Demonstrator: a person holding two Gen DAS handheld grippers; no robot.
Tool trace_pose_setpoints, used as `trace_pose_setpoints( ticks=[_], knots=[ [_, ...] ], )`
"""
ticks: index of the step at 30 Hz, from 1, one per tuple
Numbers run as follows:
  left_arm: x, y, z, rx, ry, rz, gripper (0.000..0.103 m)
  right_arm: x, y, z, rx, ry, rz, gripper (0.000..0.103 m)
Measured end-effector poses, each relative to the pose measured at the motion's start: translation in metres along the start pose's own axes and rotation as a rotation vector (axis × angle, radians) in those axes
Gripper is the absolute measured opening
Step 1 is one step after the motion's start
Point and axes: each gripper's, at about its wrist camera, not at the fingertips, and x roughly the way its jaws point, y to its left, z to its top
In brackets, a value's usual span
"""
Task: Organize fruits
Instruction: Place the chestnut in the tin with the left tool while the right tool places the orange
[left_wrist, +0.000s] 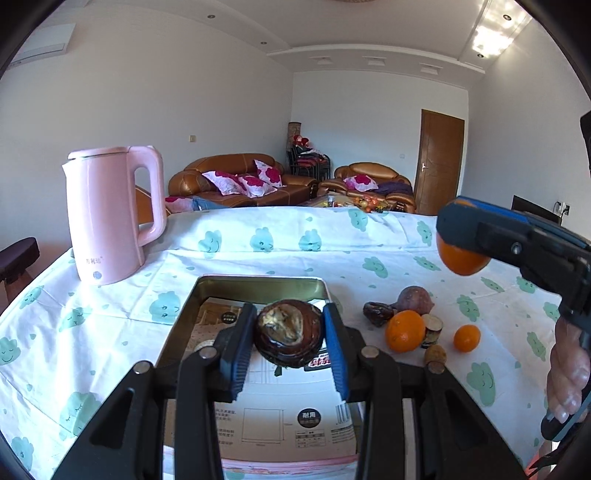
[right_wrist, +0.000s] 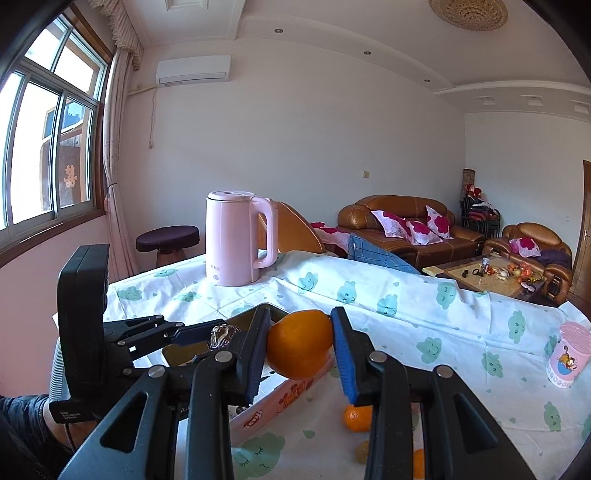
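- The metal tray (left_wrist: 207, 291) lies on the table just beyond and below the left gripper (left_wrist: 290, 341); it is where the fruits go, I judge.
- The dark round fruit (left_wrist: 286, 336) sits clamped between the left fingers (left_wrist: 236, 354), above the near part of the tray.
- The right gripper (right_wrist: 300, 347) holds an orange (right_wrist: 299, 343) pressed between both fingers, with the tray ahead of them to the left.
- Step in hand: carrying both fruits to the tray. Next I expect each to be lowered inside and the fingers parted.
- More fruits (left_wrist: 404, 330) wait on the cloth to the right of the left fingers.

Bright daylight, sharp frames, heavy fisheye bend.
I see sun from the window (right_wrist: 48, 122), glare on the ceiling (left_wrist: 491, 33), and dark vignetted corners.
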Motion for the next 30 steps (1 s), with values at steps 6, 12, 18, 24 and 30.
trace_pose_setpoints(
  ticks=[6,12,18,24,30],
  knots=[
    [0.020,0.013,-0.003,-0.017,0.061,0.030,0.038,0.041,0.003,-0.001,0.021,0.052,0.011,0.036],
    [0.027,0.018,-0.008,-0.028,0.094,0.037,0.038,0.076,0.000,-0.011,0.065,0.113,0.021,0.036],
    [0.032,0.020,-0.009,-0.036,0.115,0.043,0.038,0.095,-0.002,-0.023,0.082,0.155,0.011,0.036],
    [0.036,0.023,-0.009,-0.047,0.136,0.052,0.038,0.106,0.000,-0.028,0.087,0.179,0.015,0.036],
    [0.042,0.024,-0.010,-0.052,0.160,0.060,0.038,0.115,0.005,-0.031,0.082,0.202,0.026,0.036]
  ],
)
